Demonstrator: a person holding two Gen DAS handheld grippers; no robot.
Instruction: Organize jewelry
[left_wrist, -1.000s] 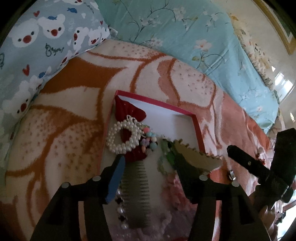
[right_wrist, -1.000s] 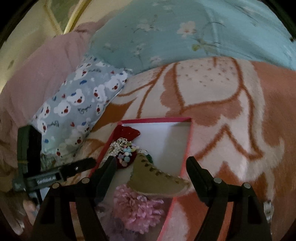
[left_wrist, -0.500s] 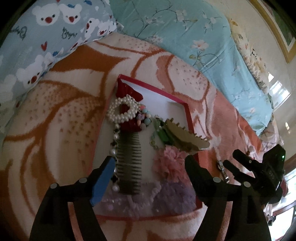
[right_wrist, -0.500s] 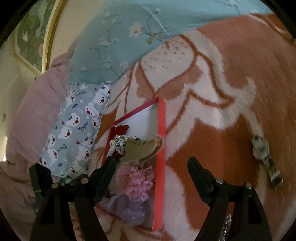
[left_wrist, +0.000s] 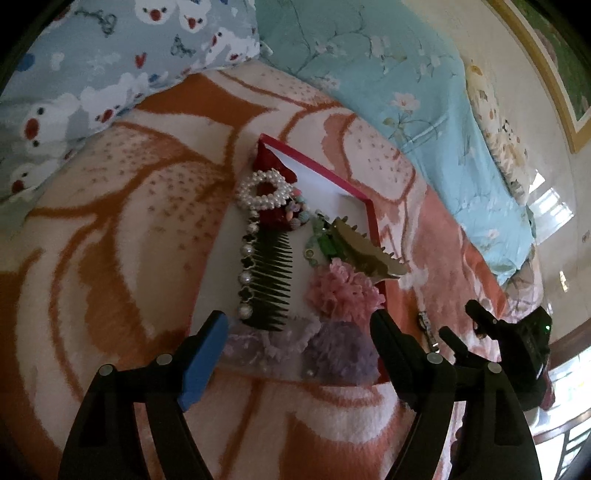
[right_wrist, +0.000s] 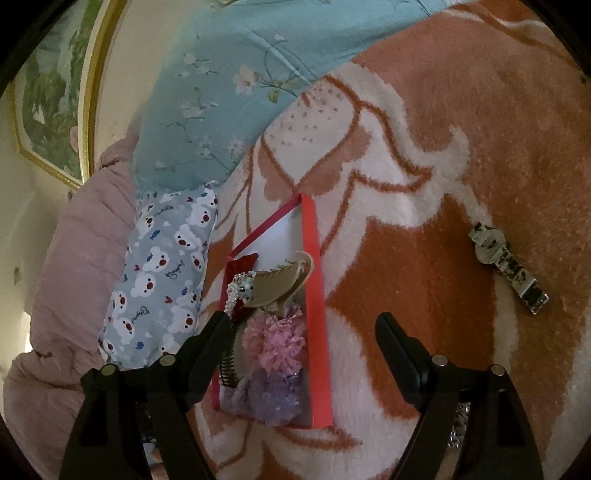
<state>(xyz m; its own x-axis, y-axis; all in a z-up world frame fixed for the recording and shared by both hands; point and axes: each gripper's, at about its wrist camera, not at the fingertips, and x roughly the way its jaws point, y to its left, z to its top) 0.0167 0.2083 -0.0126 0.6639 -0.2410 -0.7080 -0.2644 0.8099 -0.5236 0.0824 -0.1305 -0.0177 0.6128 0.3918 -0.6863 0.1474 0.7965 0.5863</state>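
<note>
While both my grippers hang empty, the tray (left_wrist: 371, 218) sits full.
Left gripper (left_wrist: 295, 354) just widened; right gripper (right_wrist: 303, 347) wide; watch (right_wrist: 506, 262) apart.

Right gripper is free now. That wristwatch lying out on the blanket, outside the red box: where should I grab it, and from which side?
Probably at the round case of the wristwatch, jaws closing across its width from above. It lies flat and stretched out on the blanket, strap trailing down-right, so the case looks like the stiffest, thickest part. The right gripper is open and empty.
</note>
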